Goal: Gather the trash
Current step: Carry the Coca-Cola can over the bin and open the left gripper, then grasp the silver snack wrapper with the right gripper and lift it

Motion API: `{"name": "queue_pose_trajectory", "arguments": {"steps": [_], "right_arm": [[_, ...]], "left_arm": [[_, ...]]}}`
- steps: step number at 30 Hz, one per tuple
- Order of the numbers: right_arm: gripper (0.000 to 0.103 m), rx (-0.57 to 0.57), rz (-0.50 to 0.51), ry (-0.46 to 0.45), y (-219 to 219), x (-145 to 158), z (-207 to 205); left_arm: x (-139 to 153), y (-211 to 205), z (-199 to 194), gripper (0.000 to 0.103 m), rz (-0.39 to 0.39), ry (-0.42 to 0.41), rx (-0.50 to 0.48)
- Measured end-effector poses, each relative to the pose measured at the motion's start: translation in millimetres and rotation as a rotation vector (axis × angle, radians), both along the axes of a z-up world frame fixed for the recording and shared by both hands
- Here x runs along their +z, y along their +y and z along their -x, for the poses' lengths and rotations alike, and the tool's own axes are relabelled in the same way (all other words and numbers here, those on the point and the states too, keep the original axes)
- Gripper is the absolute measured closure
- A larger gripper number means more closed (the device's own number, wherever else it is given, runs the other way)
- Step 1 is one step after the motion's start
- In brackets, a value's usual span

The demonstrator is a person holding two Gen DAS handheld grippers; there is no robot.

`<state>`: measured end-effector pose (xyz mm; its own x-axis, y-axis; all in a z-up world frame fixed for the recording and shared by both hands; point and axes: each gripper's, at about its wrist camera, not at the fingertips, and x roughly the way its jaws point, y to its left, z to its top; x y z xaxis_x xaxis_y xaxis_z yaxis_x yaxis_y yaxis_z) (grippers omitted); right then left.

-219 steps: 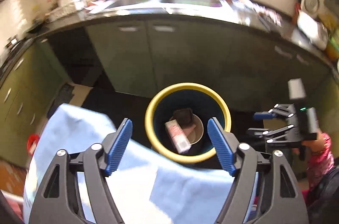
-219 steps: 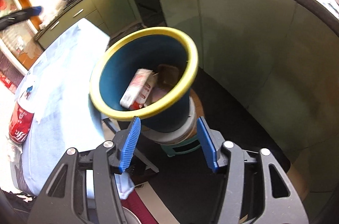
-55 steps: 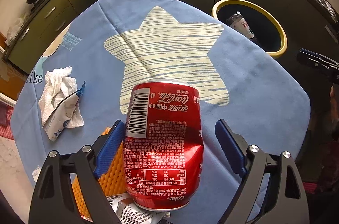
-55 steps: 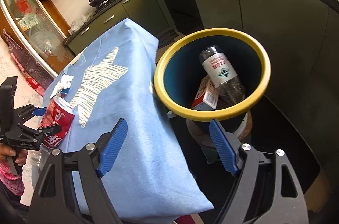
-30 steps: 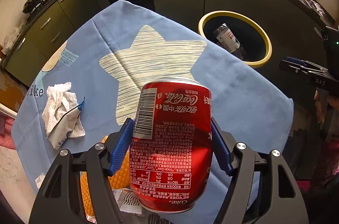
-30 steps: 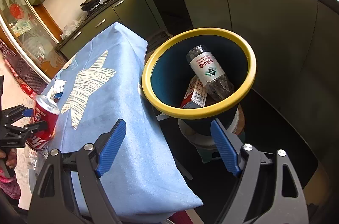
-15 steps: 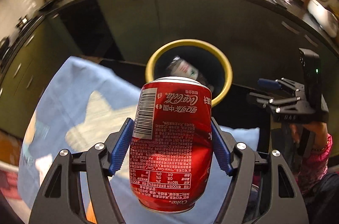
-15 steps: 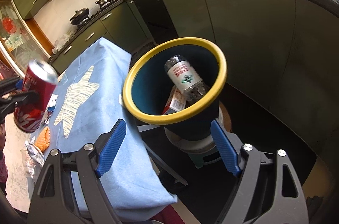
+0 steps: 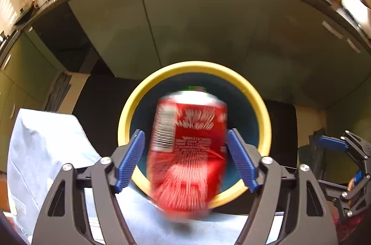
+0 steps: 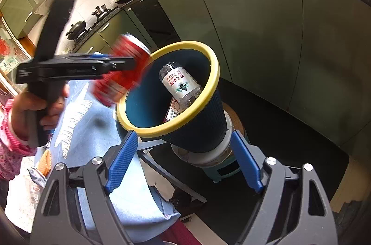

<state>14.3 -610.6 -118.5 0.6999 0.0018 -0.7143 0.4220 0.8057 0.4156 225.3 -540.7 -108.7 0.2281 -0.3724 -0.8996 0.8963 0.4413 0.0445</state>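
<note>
Left tongs (image 9: 186, 161) are standing apart, a blurred can (image 9: 189, 152) between them, clear of both pads, over the bin (image 9: 264, 119). Right tongs (image 10: 184, 166) are gaping empty below the bin (image 10: 208, 129), beside the desk's (image 10: 97, 129) edge; a bottle (image 10: 180, 82) is lying inside.

Red can (image 9: 189, 152) motion-blurred, label unreadable; bin (image 9: 263, 110) contents hidden behind it; carton (image 10: 174, 111) mostly covered by bottle (image 10: 179, 85)

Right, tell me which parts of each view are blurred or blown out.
Left wrist view: the red can is motion-smeared between sharp blue pads, and the window strip along the top is blown out. Right wrist view: the can is blurred, the bin sharp.
</note>
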Motion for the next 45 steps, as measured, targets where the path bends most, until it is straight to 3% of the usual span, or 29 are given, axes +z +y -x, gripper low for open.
{"name": "queue_pose_trajectory", "arguments": {"steps": [3,9,14,21,31,37,45], "right_arm": [[0.025,0.003,-0.002,-0.005,1.5,0.4,-0.3],[0.025,0.035,0.005,-0.011,11.7,3.3,-4.5],[0.025,0.071,0.017,-0.014,22.5,7.9,-8.6],[0.025,0.154,0.049,-0.017,47.4,16.4,-18.7],[0.025,0.371,0.082,0.0,123.7,23.4,-56.9],[0.025,0.535,0.087,-0.016,190.5,29.5,-83.0],[0.025,0.727,0.071,-0.079,270.7,45.2,-94.3]], "left_arm": [[12.3,10.9,0.7,0.023,0.028,0.0,0.007],[70.8,65.0,23.3,0.017,0.13,-0.031,0.026],[126.0,141.5,48.8,0.012,0.245,-0.116,0.096],[164.8,278.0,79.7,0.011,0.37,-0.159,0.31],[145.6,454.2,113.1,0.007,0.403,-0.276,0.714],[119.7,510.9,129.0,0.007,0.371,-0.325,0.835],[92.0,563.2,146.6,0.007,0.387,-0.313,0.942]]}}
